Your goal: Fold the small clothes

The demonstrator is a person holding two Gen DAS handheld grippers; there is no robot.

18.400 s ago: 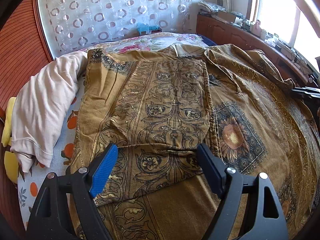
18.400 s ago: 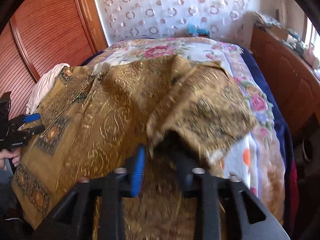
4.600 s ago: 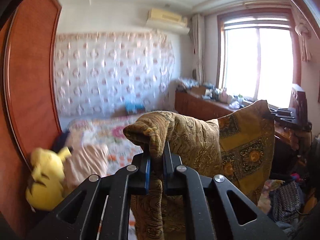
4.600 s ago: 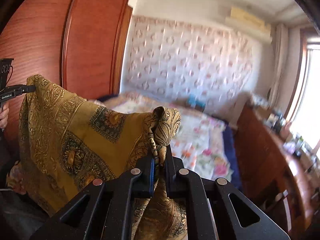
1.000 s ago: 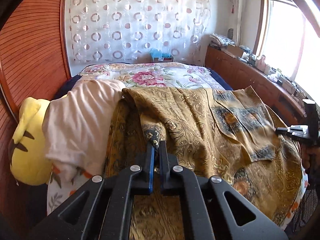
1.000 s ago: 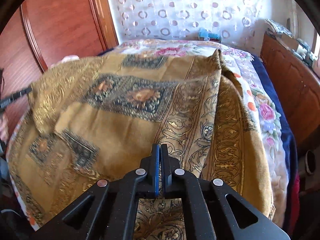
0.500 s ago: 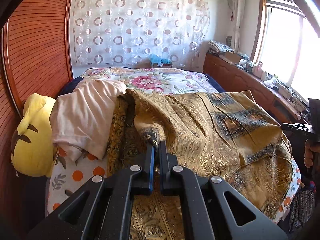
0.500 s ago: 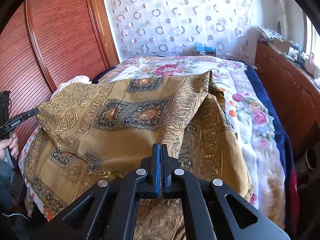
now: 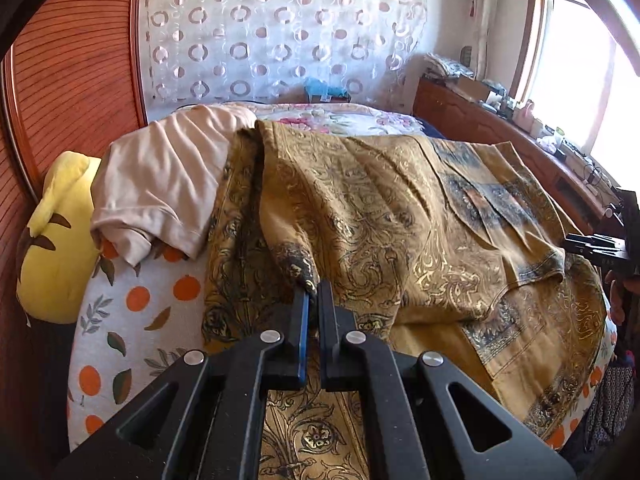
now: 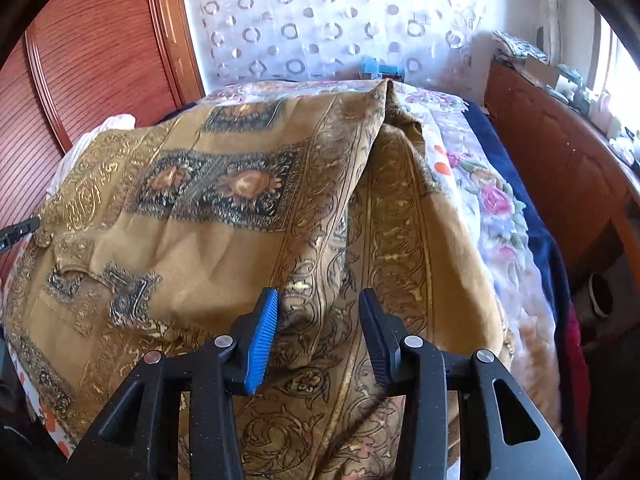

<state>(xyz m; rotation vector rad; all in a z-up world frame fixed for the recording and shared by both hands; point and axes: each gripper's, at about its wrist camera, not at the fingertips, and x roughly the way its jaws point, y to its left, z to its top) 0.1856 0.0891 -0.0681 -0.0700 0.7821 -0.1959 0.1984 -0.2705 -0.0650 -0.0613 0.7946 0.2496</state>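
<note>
Left hand-held gripper (image 9: 313, 294) pinching gold cloth (image 9: 400, 216) corner, right hand-held gripper (image 10: 318, 304) opening over cloth edge

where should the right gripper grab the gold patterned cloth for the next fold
Probably the raised fold ridge of the gold patterned cloth right in front of the right gripper, coming down from above and straddling it. It is the one part that stands up off the bed, so it should fit between the opening jaws. The left gripper pinches the opposite corner, keeping the cloth taut.
</note>
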